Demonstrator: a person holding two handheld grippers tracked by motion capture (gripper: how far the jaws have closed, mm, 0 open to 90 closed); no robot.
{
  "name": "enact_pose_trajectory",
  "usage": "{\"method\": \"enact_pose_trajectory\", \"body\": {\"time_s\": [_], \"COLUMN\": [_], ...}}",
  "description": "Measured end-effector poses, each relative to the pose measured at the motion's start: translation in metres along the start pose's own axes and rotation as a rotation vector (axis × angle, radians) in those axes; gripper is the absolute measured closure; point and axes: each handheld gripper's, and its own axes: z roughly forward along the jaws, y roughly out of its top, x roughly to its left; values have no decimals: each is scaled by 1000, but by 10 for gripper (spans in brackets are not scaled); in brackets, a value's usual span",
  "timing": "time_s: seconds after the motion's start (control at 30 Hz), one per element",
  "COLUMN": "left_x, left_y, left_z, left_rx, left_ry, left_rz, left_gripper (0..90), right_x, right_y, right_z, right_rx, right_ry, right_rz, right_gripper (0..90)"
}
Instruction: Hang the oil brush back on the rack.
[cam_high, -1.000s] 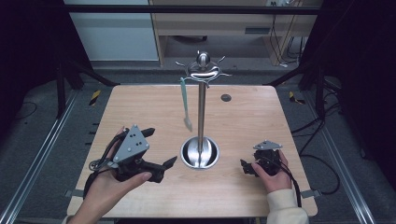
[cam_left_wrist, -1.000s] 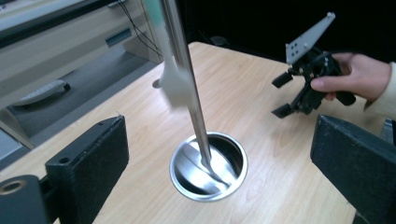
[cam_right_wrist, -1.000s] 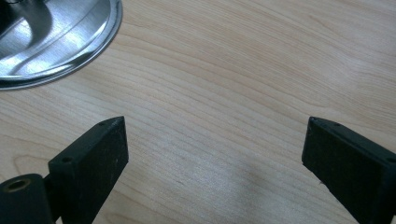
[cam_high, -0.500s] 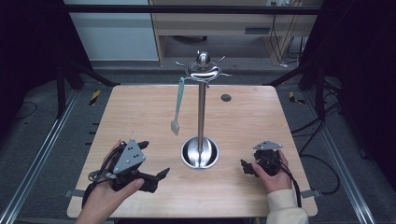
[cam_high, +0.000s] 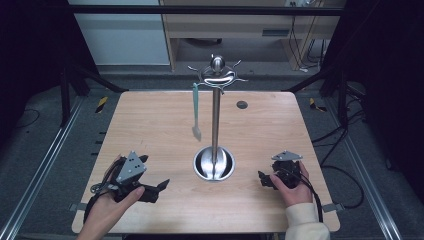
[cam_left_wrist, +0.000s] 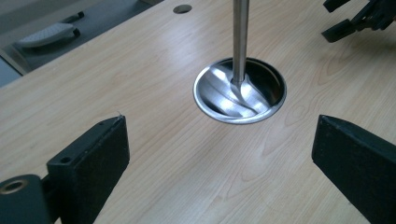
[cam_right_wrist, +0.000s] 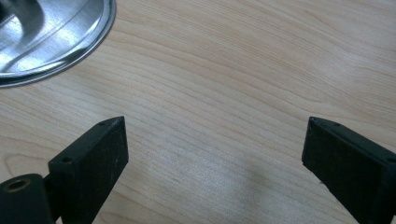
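Both claws, left claw (cam_high: 161, 186) and right claw (cam_high: 262, 179), gape near table (cam_high: 150, 115) front edge.

the high view looks forward and down over the whole wooden table (cam_high: 150, 125). both gripper views sit low and close above it, sharing the steel stand base (cam_left_wrist: 240, 91) (cam_right_wrist: 46, 37) (cam_high: 214, 163).

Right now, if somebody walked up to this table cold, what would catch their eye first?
Probably the tall metal stand rising from its shiny round base at the middle of the wooden table, with a pale green utensil hanging from a hook at its top. Then the two open grippers resting near the front edge, left gripper and right gripper, one each side of the base.
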Motion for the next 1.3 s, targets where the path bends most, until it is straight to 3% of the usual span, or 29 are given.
{"method": "enact_pose_trajectory", "body": {"time_s": [0.13,0.5,0.73,0.83,1.3], "left_x": [7,23,37,42,65], "left_y": [-10,-33,-48,-53,-73], "left_z": [7,23,32,35,49], "left_rx": [8,28,51,78,90], "left_ry": [-9,11,40,72,115], "left_rz": [-38,-86,-120,-106,-173], "left_gripper": [40,47,51,51,58], "right_x": [1,2,2,2,2], "right_y": [0,0,-1,-1,-1], "right_z": [1,1,1,1,2], "right_rx": [4,-1,1,2,7], "right_ry": [-6,-3,-5,-5,-7], "right_rz": [-1,-3,-3,-1,-10], "right_gripper": [77,77,77,77,77]}}
